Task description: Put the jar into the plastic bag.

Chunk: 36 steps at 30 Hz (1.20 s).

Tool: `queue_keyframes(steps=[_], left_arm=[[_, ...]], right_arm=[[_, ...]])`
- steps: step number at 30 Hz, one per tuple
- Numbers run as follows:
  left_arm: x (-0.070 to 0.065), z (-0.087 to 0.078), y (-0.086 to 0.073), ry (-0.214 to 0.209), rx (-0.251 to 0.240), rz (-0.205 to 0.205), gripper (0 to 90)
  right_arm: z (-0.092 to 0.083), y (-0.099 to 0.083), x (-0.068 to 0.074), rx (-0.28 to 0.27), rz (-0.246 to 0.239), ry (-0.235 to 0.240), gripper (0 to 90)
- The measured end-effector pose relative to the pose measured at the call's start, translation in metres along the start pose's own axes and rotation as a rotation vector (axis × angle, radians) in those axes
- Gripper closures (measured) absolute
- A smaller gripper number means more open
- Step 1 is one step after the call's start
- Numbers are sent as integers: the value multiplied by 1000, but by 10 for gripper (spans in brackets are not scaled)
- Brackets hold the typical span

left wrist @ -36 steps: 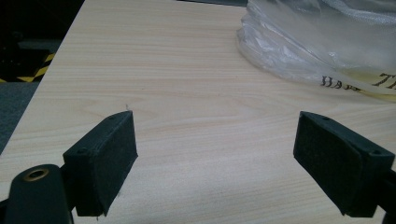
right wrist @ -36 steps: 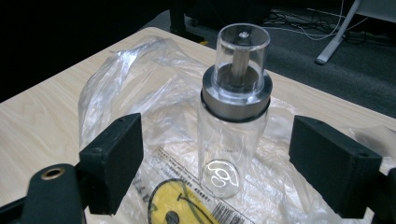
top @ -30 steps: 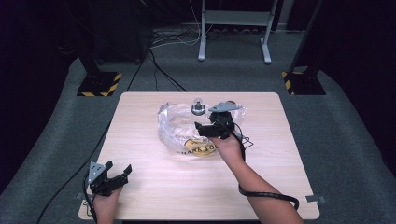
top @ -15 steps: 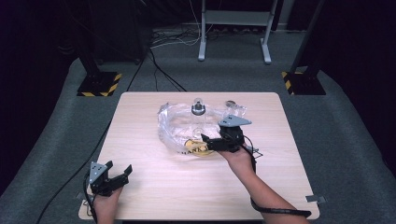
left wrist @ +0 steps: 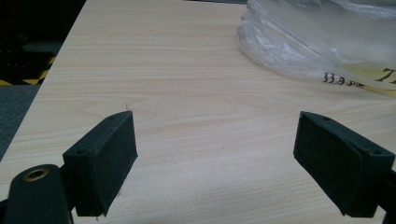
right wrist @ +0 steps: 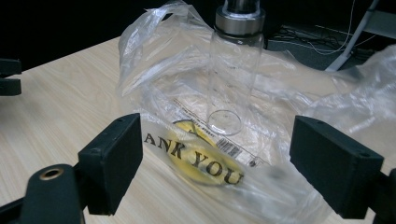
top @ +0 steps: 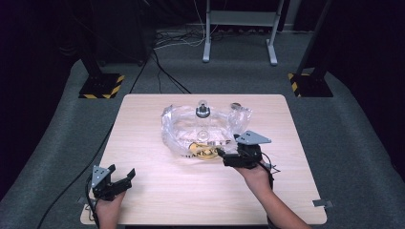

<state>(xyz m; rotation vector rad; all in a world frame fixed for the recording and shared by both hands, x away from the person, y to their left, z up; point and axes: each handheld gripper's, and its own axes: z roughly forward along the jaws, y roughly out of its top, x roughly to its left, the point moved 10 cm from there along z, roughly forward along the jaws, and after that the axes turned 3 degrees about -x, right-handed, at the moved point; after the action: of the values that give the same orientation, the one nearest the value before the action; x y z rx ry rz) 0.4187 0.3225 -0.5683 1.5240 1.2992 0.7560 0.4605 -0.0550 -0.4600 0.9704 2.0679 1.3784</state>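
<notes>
Your right gripper (top: 223, 156) sits at the near edge of the plastic bag (top: 181, 131), at about 5 o'clock from the desk's (top: 153, 186) centre. In the right gripper view its fingers (right wrist: 114, 161) are spread wide, one to each side of the bag's printed yellow patch; whether they touch the film cannot be told. The bag lies crumpled at the desk's centre, reaching toward 12 o'clock. A clear bottle (top: 202, 119) with a metal collar stands upright inside it, just beyond the print. Your left gripper (top: 119, 179) rests at 7 o'clock, near the front corner, well apart from the bag. Its fingers (left wrist: 105, 161) are also spread, with bare wood between them.
</notes>
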Motion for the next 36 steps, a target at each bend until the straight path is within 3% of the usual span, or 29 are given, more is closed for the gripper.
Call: queue_keyframes(steps=[12,17,25,36], left_arm=[[0,0,0,2,-3,3,127],[0,0,0,3,-2,7,127],[-1,0,0,4,-2,10,127],[-1,0,0,6,-1,14,127]], right_arm=[[-15,-44,-28,10,75,-77,162],[-19,-64,-40,26,75,-124,162],[-22,-92,-52,44,138,-153,162],[-29,-117,-69,65,171,-204,162]])
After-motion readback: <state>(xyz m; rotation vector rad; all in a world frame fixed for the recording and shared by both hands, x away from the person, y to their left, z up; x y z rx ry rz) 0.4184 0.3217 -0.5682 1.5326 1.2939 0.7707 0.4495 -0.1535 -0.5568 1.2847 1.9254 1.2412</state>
